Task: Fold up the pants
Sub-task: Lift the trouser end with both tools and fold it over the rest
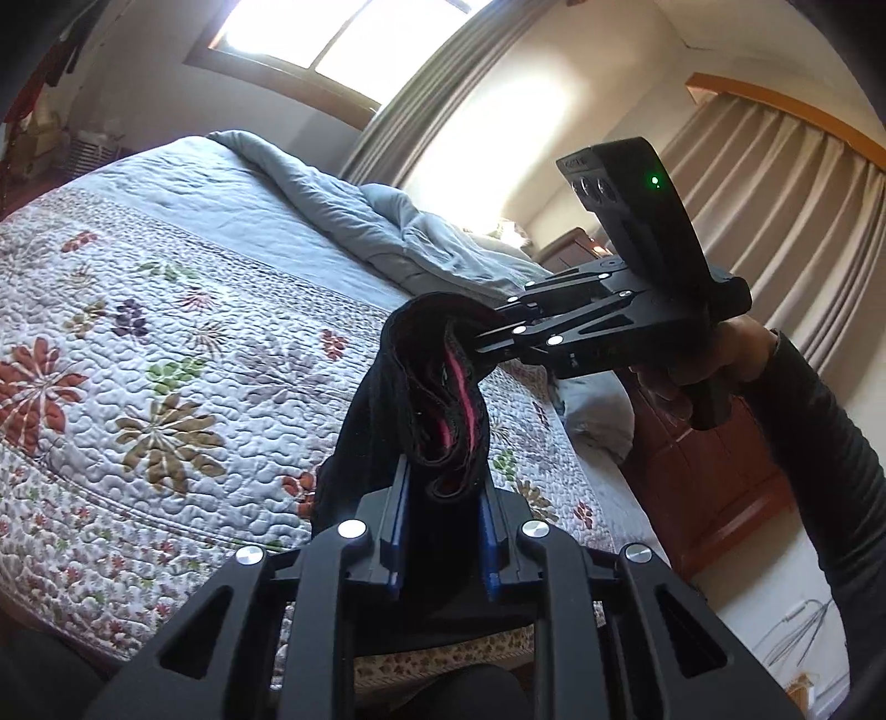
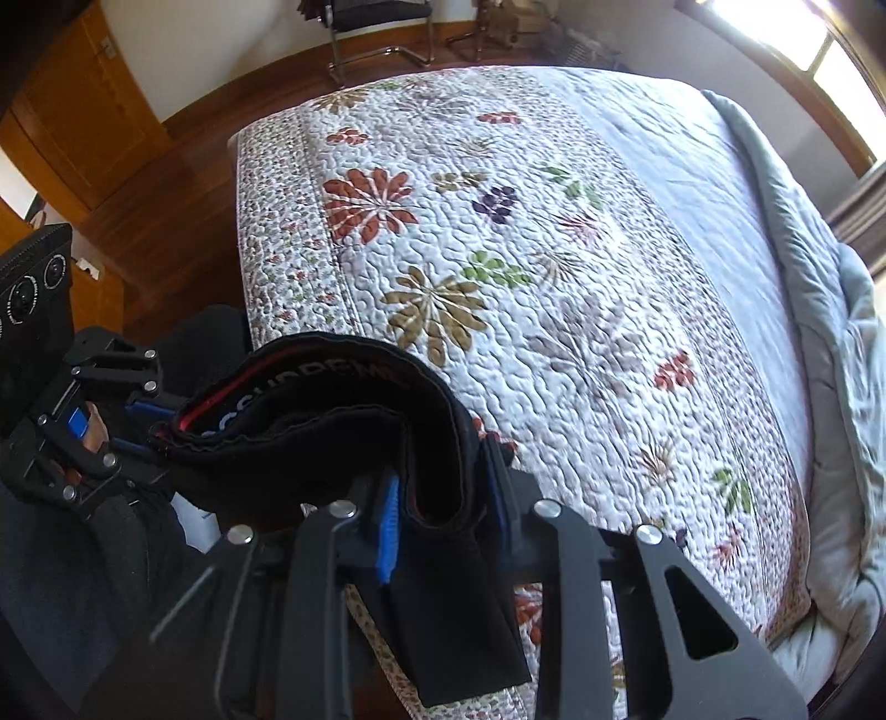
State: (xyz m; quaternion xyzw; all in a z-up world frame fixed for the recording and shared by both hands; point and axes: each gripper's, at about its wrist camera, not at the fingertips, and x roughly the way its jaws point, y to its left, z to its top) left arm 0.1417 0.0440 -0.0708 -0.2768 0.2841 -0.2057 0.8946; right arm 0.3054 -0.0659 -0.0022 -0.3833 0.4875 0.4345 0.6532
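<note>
Black pants (image 1: pixel 426 399), gathered at the waistband, fill the foreground of both wrist views, held in the air above the near end of the bed (image 1: pixel 166 332). Left tool (image 1: pixel 443 531): its blue-padded fingers (image 1: pixel 400 515) are clamped on a bunched fold of the waistband, whose pink inner stripe shows just above the pads. Right tool (image 1: pixel 487 332): seen from the left wrist view, it enters from the right, gripped by a hand (image 1: pixel 698 365) in a dark sleeve (image 1: pixel 830 443), with its tips buried in the far end of the same waistband; its own view confirms the jaws closed on the fabric, cloth hanging down between the pads (image 2: pixel 387 531). Waistband: it runs in a loose, folded arc from one tool to the other, with white lettering partly visible on its inner face. Beneath the garment lies a quilted floral bedspread (image 2: pixel 498 249); a grey duvet (image 1: pixel 343 221) is pushed toward the far side of the bed. Background: a bright window (image 1: pixel 332 44), beige curtains (image 1: pixel 775 166), a wooden floor (image 2: pixel 166 221) and the legs of a chair (image 2: pixel 382 33).
</note>
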